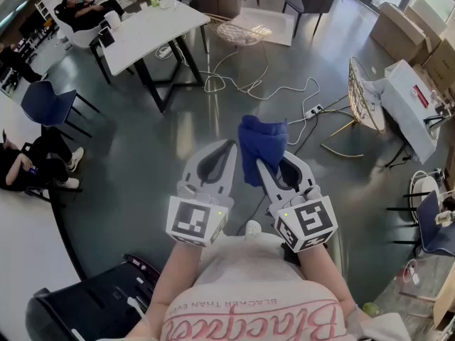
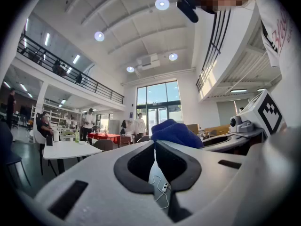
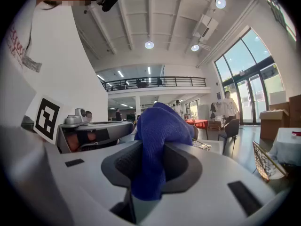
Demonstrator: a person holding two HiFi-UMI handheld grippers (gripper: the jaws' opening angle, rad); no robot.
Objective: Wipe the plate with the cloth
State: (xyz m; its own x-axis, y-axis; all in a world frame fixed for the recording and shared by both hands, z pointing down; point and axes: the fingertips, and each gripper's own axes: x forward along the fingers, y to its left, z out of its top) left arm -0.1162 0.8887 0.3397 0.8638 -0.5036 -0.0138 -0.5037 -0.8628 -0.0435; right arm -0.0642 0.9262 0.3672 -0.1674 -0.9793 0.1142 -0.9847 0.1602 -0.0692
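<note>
A blue cloth (image 1: 261,144) is bunched between the jaws of my right gripper (image 1: 260,163), which is shut on it; its folds bulge above the jaws and hang below them (image 3: 157,140). My left gripper (image 1: 231,145) is held close beside it on the left, jaws shut with nothing between them (image 2: 154,144). Both grippers are held level at chest height over a grey floor. In the left gripper view the cloth (image 2: 175,132) shows just past the jaw tips. No plate shows in any view.
A white table (image 1: 153,27) stands at the back left, with cables and a power strip (image 1: 242,84) on the floor beyond the grippers. Wire chairs (image 1: 366,94) stand at the right, a blue chair (image 1: 46,101) at the left, a black case (image 1: 92,297) at the bottom left.
</note>
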